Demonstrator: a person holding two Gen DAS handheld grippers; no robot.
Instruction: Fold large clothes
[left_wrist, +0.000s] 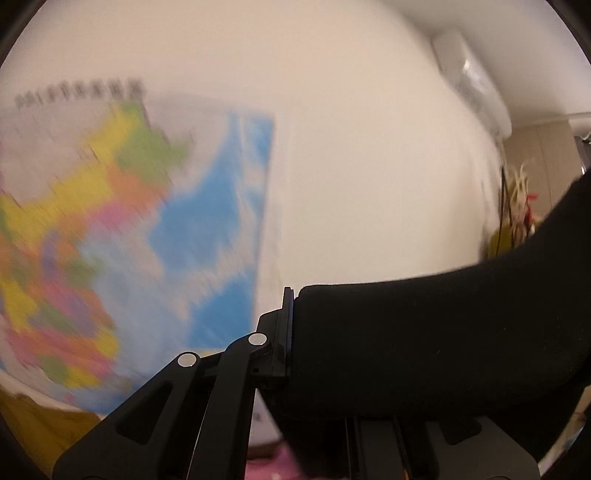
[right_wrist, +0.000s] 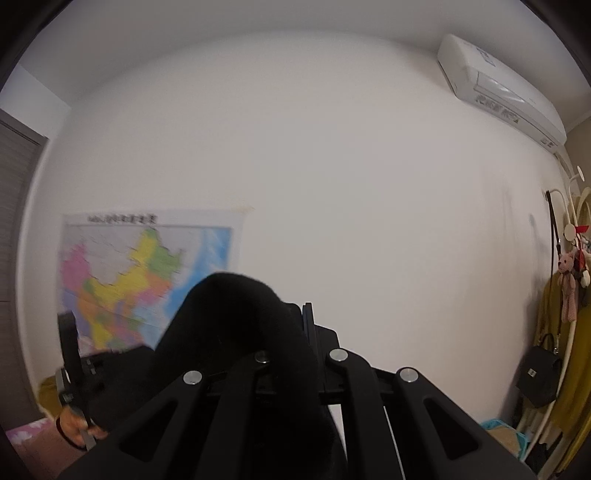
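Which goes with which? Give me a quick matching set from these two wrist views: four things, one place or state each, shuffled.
1. black garment
2. map poster
3. air conditioner
4. black handbag

a. high on the wall, at right
b. hanging low on the rack, at right
c. clamped in both grippers
d. on the wall, at left

Pairs: 1-c, 2-d, 3-a, 4-b

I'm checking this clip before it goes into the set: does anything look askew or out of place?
Nothing stands out. Both grippers, left and right, are shut on the black garment. The wall map hangs roughly straight; its smear is motion blur.
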